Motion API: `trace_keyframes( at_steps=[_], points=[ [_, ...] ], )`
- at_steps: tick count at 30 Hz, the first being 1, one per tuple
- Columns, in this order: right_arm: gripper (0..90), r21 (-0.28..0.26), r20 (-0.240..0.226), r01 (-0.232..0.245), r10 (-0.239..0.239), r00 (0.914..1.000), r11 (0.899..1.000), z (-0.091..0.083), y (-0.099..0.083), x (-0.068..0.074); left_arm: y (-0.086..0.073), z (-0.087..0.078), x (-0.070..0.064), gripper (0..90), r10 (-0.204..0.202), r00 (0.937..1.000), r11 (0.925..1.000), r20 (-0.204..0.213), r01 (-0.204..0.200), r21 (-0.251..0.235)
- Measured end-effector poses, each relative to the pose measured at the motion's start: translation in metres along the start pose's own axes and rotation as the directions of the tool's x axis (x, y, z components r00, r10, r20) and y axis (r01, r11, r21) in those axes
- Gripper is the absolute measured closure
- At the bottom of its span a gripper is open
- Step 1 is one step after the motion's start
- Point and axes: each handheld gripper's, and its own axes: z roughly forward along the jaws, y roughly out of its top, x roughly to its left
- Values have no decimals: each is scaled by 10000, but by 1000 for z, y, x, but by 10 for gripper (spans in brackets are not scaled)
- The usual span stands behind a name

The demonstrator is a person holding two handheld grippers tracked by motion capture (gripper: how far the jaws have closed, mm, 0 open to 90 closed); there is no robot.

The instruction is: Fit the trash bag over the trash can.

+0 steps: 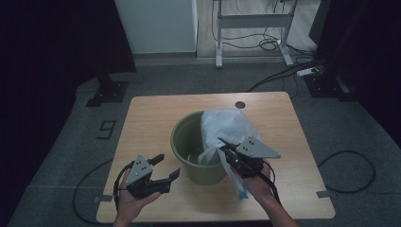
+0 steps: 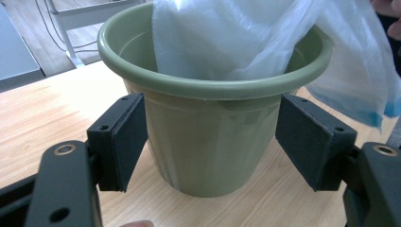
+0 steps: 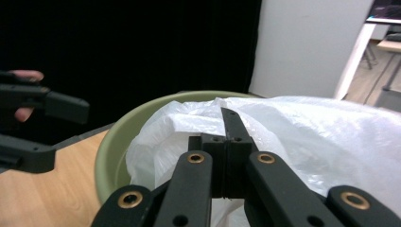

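- Our left gripper (image 1: 166, 167) sits at the near left of the wooden table (image 1: 146, 123), its jaws spread wide and holding nothing; in the left gripper view they frame the green bin (image 2: 208, 142) without touching it.
- We judge this hand is waiting to take the free side of the bag, so its share of the work is not yet begun.
- The bin stands upright in the middle of the table, and the white plastic bag (image 1: 224, 125) lies partly inside it, draped over the right part of the rim.
- The left part of the rim (image 1: 176, 135) is bare, so by our reckoning the lining is about half done: the bag is in, but not spread round the whole mouth.
- Our right gripper (image 1: 222, 146) is at the bin's near right edge, jaws pressed together and pinching a fold of the bag, seen from the right gripper view.
- A tail of the bag with a blue edge (image 1: 241, 191) hangs outside the bin, below the right hand.
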Motion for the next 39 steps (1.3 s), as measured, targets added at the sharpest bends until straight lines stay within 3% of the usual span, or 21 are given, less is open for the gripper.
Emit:
trace_keyframes(
  at_steps=[2,4,6,7,8,14,20,28,35,39],
  points=[
    [833,60,-122,-59,60,9999,10000,1,-2,1,1,1,-1,255,10,10000,10000,22,-10,-26],
    [656,134,-252,-214,218,9994,9997,-1,-4,1,1,2,-1,255,17,10000,10000,11,-16,-39],
    [458,198,10,-68,68,10000,9998,-6,-7,5,0,2,-2,254,7,10000,10000,17,-7,-43],
    [458,198,10,-68,68,10000,9998,-6,-7,5,0,2,-2,254,7,10000,10000,17,-7,-43],
    [370,99,232,-142,140,9996,9999,-15,-12,9,-1,3,-1,254,1,10000,10000,-2,-1,-29],
    [320,-240,413,-604,614,9973,9979,-45,-34,16,-3,5,0,255,-79,10000,10000,29,79,-17],
    [295,-212,607,-1160,1171,9913,9930,-59,-58,14,-4,7,0,255,-106,9999,9999,52,105,30],
    [270,-6,1041,-1619,1610,9814,9868,-59,-84,25,-6,8,1,256,-128,9999,9999,40,128,50],
    [268,237,1292,-1689,1645,9779,9853,-47,-98,36,-6,6,2,256,-169,9999,9999,12,169,15],
    [299,435,1886,-1664,1555,9697,9851,-42,-106,36,-7,6,3,255,-186,9998,9998,4,185,25]
  ],
)
